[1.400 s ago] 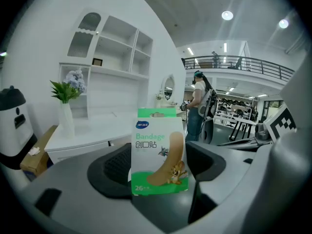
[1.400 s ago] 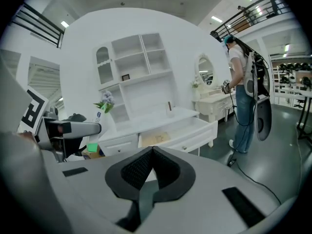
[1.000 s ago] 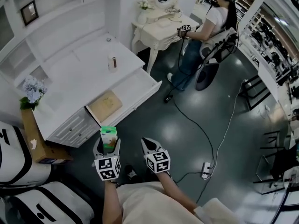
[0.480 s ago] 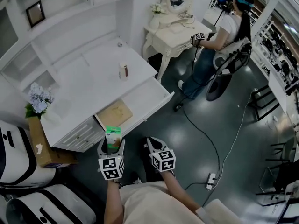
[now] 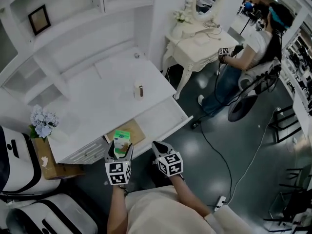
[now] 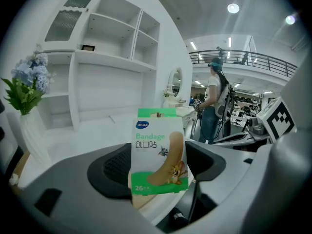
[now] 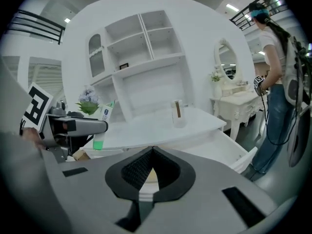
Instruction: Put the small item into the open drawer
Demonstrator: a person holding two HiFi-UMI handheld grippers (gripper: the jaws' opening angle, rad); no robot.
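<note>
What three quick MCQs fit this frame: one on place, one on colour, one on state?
1. Where is the green-and-white cardboard bandage box?
A) on the floor
B) between the left claw's jaws
C) in the drawer

2. What colour is the bunch of artificial flowers?
A) red
B) pale blue
C) yellow

3. How do the right claw's jaws stand?
A) together, nothing between
B) wide apart
C) clamped on a bottle

Answers:
1 B: the left gripper view shows the box clamped between the jaws.
2 B: the head view shows pale blue blooms.
3 A: the right gripper view shows the tips meeting with nothing held.
</note>
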